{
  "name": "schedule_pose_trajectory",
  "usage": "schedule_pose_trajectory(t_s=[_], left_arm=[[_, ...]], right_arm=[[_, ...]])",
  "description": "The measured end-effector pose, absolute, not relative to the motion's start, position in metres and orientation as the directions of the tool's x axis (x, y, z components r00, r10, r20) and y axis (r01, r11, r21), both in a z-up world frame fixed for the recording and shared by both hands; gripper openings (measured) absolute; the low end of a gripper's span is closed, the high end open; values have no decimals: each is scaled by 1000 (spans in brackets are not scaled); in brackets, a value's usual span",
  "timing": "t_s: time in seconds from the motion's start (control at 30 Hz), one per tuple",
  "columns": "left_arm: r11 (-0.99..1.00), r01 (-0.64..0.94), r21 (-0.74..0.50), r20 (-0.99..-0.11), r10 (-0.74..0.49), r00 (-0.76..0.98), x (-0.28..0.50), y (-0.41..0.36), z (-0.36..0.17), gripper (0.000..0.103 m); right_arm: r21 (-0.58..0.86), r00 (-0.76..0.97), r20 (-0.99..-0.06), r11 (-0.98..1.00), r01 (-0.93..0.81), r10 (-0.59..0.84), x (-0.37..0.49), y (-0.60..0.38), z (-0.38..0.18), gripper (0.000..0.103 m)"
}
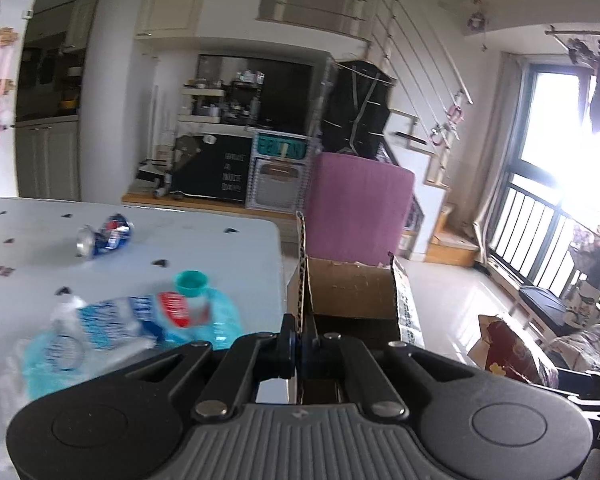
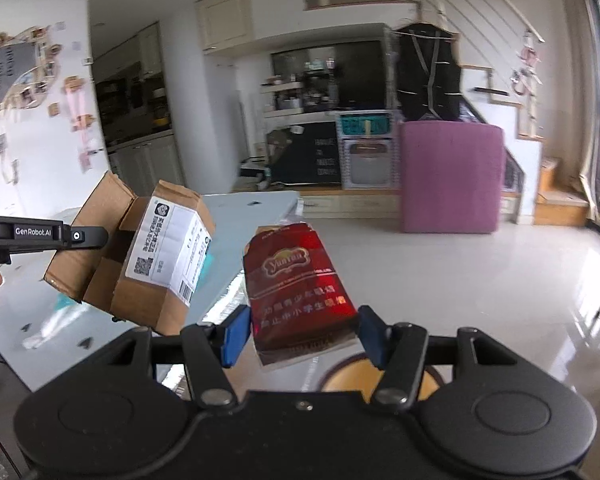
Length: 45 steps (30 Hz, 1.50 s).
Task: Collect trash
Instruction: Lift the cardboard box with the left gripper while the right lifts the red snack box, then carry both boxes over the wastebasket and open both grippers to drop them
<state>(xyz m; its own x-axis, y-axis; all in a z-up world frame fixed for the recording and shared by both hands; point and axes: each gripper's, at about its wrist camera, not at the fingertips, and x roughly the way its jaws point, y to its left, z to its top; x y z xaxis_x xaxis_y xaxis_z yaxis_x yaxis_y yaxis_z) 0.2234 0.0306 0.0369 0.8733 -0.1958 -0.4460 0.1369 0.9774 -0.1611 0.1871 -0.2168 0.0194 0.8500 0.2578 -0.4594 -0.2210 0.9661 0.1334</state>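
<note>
We carry the light, stiff cardboard box [image 2: 140, 264] above the desk [image 1: 228, 252] with the left gripper [image 1: 300, 344], fingers pinching one flap edge, while the right gripper [image 2: 300, 334], fingers part-spread, clamps the thin, crushable red packet [image 2: 300, 292] by its lower sides.

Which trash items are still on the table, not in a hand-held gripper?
The crushed blue can and the clear water bottle with its teal cap. The cardboard box and red packet are gripped.
</note>
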Motion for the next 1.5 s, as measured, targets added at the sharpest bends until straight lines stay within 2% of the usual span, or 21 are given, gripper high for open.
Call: schedule_pose_trajectory(t_s=[0.47,0.73,1.03,1.5], left_arm=[[966,220,-134,-536,-257,804,274,-56,-5,2],[959,264,-106,-647,-268,714,322,-101,-49,2],[947,321,-16,-758,-220,614,383,-148,-112,2],[872,472,132,-865,-131,485,449,-193,-217,2]], right_arm=[[159,843,-512,982,-97,166,196,-292,-15,59],[170,804,-582,985,-27,123,216,-321,-51,59],[189,756,-647,982,31,101,241,-345,-94,59],[179,678,-729,982,54,95,292,-357,-147,59]])
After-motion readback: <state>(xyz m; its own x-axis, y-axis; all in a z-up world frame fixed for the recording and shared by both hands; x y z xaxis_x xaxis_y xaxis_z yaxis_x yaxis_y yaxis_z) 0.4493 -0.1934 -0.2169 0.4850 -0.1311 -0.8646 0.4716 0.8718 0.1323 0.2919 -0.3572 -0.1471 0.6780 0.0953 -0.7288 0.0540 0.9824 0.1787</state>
